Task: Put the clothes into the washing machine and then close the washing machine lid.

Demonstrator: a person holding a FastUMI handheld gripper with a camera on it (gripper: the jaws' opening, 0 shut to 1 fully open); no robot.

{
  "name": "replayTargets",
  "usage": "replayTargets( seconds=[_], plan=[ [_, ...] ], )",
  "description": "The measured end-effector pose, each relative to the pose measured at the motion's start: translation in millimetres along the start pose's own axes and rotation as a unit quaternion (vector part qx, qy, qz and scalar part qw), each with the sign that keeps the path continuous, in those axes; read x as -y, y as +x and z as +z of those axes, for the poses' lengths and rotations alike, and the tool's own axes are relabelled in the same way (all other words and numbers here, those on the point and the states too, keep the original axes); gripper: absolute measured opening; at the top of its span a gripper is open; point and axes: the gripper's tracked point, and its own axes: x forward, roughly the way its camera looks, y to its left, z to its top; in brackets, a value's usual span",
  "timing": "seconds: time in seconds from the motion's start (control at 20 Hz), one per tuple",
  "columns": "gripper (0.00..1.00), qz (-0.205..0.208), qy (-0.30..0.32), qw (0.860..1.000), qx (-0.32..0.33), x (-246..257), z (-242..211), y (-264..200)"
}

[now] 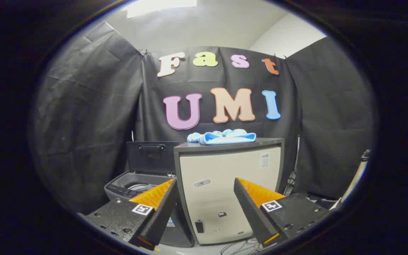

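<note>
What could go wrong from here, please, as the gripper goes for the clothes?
The crumpled light-blue clothes lie on top of the tall cream cabinet, well beyond the open gripper; a shallow pinch might lift only part of the bundle. The grey top-loading washing machine sits low beside the cabinet, so trailing fabric could drape over its rim and stop the raised dark lid from shutting.

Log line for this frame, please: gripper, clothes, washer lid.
gripper: open, holding nothing | clothes: light blue, on top of cabinet, beyond the fingers | washing machine: beside cabinet | lid: up | stage: clothes not yet picked
</note>
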Motion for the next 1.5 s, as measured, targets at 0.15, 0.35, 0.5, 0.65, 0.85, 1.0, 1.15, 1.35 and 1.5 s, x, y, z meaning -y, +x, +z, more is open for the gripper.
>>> replayTargets(
  seconds=[0.15, 0.35, 0.5, 0.65, 0.85, 1.0, 1.15, 1.35, 1.5],
  plan=[
    [0.96, -0.001, -0.001, 1.000, 0.006, -3, 2, -9],
    [0.96, -0.001, -0.007, 1.000, 0.003, -4, -2, -10],
    [0.96, -0.019, -0.005, 1.000, 0.009, 3, 1, -6],
    [0.96, -0.028, 0.005, 1.000, 0.011, 7, 0, -3],
    [0.96, -0.039, 0.007, 0.999, 0.003, 13, -6, 1],
    [0.96, -0.058, 0.008, 0.998, -0.003, 24, -6, 9],
    [0.96, -0.066, 0.018, 0.998, -0.012, 31, -1, 20],
    [0.96, -0.065, 0.047, 0.996, -0.035, 36, 11, 38],
    [0.96, -0.072, 0.056, 0.995, -0.038, 45, 40, 59]
  ],
)
